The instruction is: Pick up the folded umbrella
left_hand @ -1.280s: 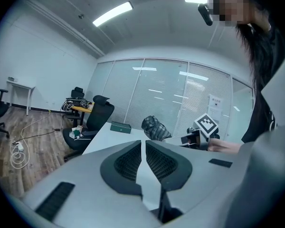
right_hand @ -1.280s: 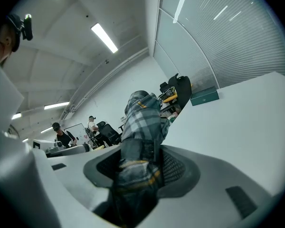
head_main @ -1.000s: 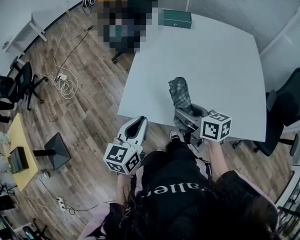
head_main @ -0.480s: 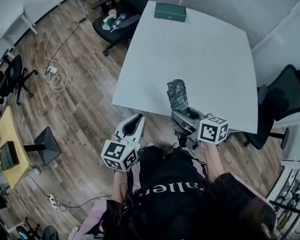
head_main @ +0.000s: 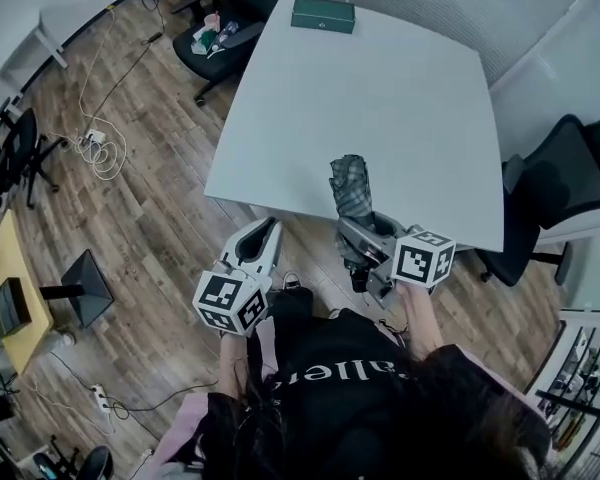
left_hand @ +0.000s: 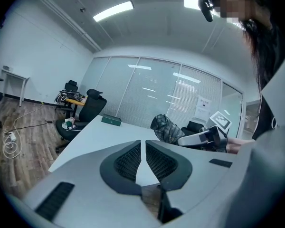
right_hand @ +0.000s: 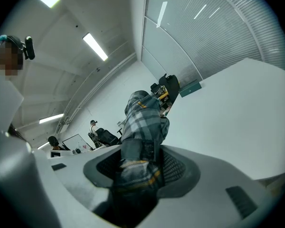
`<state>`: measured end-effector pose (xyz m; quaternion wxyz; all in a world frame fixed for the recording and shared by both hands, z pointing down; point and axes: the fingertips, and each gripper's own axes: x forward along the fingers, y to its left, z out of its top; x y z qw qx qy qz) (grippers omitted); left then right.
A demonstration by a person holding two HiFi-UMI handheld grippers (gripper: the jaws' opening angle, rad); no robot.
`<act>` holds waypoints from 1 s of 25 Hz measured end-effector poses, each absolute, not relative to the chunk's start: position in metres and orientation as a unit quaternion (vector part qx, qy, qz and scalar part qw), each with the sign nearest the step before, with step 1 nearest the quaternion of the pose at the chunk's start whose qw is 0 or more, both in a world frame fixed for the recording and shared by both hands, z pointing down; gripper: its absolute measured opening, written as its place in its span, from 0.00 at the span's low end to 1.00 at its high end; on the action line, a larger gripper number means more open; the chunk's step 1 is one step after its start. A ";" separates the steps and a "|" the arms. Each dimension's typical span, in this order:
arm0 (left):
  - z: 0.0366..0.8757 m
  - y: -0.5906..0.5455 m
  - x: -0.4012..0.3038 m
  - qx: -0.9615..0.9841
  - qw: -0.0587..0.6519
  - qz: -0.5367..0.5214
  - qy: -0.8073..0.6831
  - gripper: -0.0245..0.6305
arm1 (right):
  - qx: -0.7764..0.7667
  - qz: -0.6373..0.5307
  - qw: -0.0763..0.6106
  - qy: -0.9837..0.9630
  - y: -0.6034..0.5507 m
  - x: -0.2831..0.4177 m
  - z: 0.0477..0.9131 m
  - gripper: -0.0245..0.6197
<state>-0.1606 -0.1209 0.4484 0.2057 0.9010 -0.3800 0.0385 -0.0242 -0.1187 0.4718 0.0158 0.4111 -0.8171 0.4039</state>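
One folded umbrella [head_main: 352, 186] is pinched in the right tongs [head_main: 363, 230]; the left tongs [head_main: 267, 234], pressed together, hang apart.

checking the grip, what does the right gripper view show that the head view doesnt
Only the right gripper view: the right gripper shut on the plaid umbrella, seen close up, plus ceiling lights.
Only the head view: the left gripper, just off the table's near edge and over the wood floor, and the office chairs.
Both: the umbrella, the white table and the green box at its far side.
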 end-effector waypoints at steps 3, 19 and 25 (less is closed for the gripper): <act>0.446 -0.105 -0.138 0.906 0.202 0.044 -0.370 0.09 | 0.418 0.405 0.007 -0.813 -0.100 -0.004 0.472 0.38; 0.437 0.007 -0.037 0.913 0.189 0.073 -0.353 0.09 | 0.424 0.403 -0.017 -0.811 0.004 0.081 0.474 0.38; 0.438 0.042 -0.025 0.911 0.186 0.081 -0.358 0.09 | 0.418 0.408 -0.026 -0.811 0.038 0.091 0.478 0.38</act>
